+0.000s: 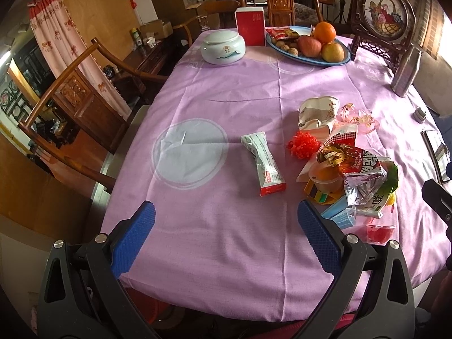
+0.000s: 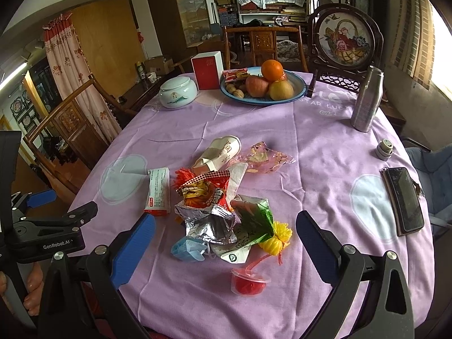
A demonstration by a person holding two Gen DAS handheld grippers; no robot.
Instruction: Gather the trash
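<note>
A heap of trash lies on the purple tablecloth (image 1: 226,90): a crushed paper cup (image 2: 219,152), a red snack bag (image 2: 206,192), a silver foil wrapper (image 2: 209,223), a green carton (image 2: 251,217), a blue mask (image 2: 188,250), a yellow pompom (image 2: 278,237) and a red jelly cup (image 2: 248,281). A white and red packet (image 1: 264,163) lies apart to the left of the heap (image 1: 347,169). My left gripper (image 1: 226,220) hangs open over the near cloth, left of the heap. Just before the jelly cup, my right gripper (image 2: 226,234) stands open with nothing between its fingers.
At the far end stand a blue fruit plate (image 2: 299,90), a red box (image 2: 206,69) and a white lidded jar (image 2: 176,91). On the right are a metal bottle (image 2: 365,99), a small cap (image 2: 384,148) and a phone (image 2: 404,199). Wooden chairs (image 1: 76,90) flank the table.
</note>
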